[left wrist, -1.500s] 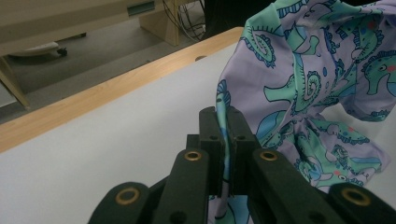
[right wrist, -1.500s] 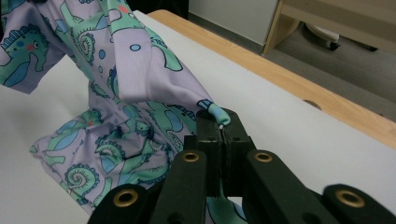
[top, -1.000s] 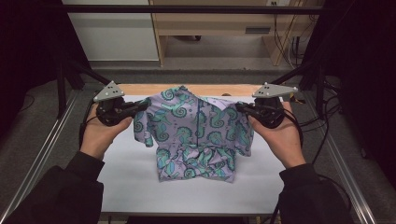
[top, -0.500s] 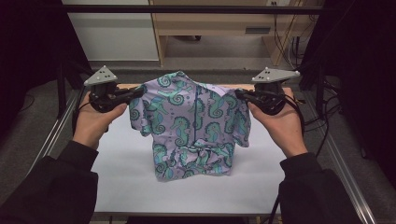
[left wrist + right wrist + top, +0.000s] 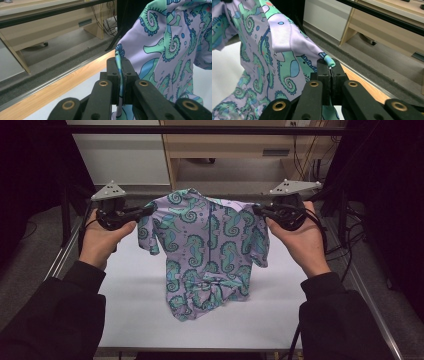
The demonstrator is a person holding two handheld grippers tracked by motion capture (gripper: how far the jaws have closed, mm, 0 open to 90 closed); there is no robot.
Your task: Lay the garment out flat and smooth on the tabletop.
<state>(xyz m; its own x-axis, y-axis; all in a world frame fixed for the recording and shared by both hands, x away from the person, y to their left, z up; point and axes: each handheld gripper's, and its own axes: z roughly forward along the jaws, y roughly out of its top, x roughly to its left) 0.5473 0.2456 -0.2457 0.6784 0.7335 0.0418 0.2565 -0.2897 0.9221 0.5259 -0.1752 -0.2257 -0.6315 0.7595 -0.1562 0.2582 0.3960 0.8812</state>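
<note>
- While you hold the lilac short-sleeved shirt printed with teal seahorses up by its shoulders in the middle of the high view, only a thin strip of fabric sits in each claw, so I judge a sharp tug or shake could pull a shoulder free and drop that side.
- The lower hem is bunched and touching the white bench top at lower centre of the high view; if you drag sideways from here, I expect the crumpled part to fold under rather than hang out flat.
- Pulling your hands further apart could stretch the neckline or slide the cloth out between the pads, as the shoulders already look taut across the top.
- The trailing cables at the right edge of the high view could snag your sleeve if you swing wide.
- Left claw: pressed together on a folded edge of the shirt's shoulder, which runs up between the jaws at centre of the left gripper view.
- Right claw: also pressed together, pinching the teal-bound hem of the other shoulder; a small roll of the binding pokes out just above the jaw tips at centre of the right gripper view.
</note>
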